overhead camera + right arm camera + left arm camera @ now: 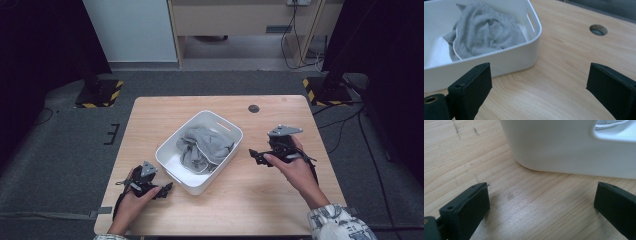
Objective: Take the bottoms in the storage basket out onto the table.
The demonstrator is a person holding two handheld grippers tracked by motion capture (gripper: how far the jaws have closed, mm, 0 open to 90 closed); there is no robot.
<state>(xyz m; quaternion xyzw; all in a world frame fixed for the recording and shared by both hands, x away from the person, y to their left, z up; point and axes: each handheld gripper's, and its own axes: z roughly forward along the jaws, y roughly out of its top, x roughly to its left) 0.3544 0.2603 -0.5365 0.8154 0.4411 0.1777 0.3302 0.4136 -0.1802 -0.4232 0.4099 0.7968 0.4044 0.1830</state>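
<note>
At the near left of the wooden table [280,107], the left gripper [167,189] rests low by the table's near edge, held in the person's left hand [131,204]. Its jaws stand wide apart with nothing between them; in the left gripper view they frame bare wood and the near corner of the white bin [564,147], which sits just beyond them without touching.

In the middle of the table the white bin [172,172] lies at an angle, one short end toward the near left, the other toward the far right. Inside it a crumpled grey cloth [204,147] fills the far half and rides up against the wall, leaving the near part of the bin's floor bare. In the right gripper view the grey cloth [484,32] lies bunched under the handle slot.

To the right, the right gripper [254,155] is held in the right hand [295,167] just beside the bin's right side, pointing left at it. Its jaws are also spread wide and empty.

Judging by this, the work is at the approach: both grippers open, neither on the cloth. The next move likely calls for lifting a gripper over the rim, lowering into the bunched fabric, and closing on a thick fold rather than the bin wall
</note>
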